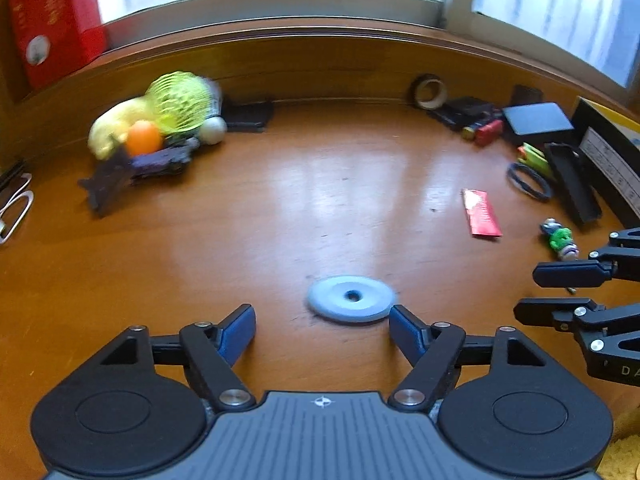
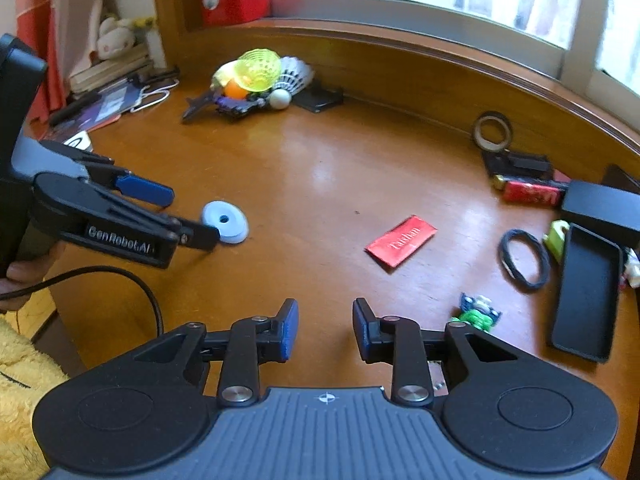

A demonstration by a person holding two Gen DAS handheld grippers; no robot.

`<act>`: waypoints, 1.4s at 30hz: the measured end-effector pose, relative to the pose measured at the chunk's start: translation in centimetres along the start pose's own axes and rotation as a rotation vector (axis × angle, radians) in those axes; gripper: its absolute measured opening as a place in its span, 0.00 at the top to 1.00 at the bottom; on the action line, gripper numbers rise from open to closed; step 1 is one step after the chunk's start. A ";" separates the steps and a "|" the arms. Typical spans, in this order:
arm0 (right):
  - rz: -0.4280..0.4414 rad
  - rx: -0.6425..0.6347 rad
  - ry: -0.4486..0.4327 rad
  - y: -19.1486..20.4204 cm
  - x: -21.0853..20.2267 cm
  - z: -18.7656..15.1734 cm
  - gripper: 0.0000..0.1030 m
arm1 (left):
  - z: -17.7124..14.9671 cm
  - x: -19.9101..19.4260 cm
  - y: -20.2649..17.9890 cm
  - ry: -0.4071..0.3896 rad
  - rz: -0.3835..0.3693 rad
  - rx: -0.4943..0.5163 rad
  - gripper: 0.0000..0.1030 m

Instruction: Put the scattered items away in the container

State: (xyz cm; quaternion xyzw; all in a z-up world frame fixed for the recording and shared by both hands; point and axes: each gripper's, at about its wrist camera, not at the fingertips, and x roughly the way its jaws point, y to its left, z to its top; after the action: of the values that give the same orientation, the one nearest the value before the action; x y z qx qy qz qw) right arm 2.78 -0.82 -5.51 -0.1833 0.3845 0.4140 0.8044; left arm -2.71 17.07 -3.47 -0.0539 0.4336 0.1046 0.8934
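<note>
My left gripper [image 1: 322, 328] is spread wide and holds nothing — the pale blue disc [image 1: 351, 298] lies on the desk [image 1: 280, 208] just ahead of its fingertips. My right gripper [image 2: 325, 330] is partly open, also empty. Beyond it lie the red sachet [image 2: 401, 240] and green toy figure [image 2: 478, 314]; the black tray [image 2: 586, 292] sits at the right edge.

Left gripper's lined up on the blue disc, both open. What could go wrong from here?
1. The blue disc lies flat and thin on the glossy table; the left gripper may slide over it or push it away rather than pinch it.
2. The right gripper hangs close beside the left; they might collide if both close in.
3. The red packet is also flat, so likely just as hard to lift.
</note>
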 end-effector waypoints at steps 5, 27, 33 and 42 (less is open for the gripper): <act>-0.024 0.029 -0.001 -0.2 -0.4 -0.6 0.65 | 0.3 0.8 -1.3 -0.032 0.001 0.037 0.26; -0.148 0.174 -0.038 -2.2 -2.7 -2.4 0.57 | 0.4 -0.7 -1.2 -0.085 -0.014 -0.003 0.45; -0.233 0.265 -0.026 -3.8 -2.2 -2.4 0.70 | 0.4 -1.0 -1.4 -0.096 -0.021 -0.008 0.45; -0.200 0.249 0.004 -3.5 0.0 -1.2 0.80 | 0.4 -1.3 -1.9 -0.104 -0.031 0.005 0.45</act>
State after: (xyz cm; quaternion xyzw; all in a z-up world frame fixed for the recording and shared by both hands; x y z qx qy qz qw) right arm 5.05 -3.67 -6.37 -0.1205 0.4141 0.2809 0.8574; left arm -2.72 15.08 -2.23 -0.0530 0.3858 0.0923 0.9164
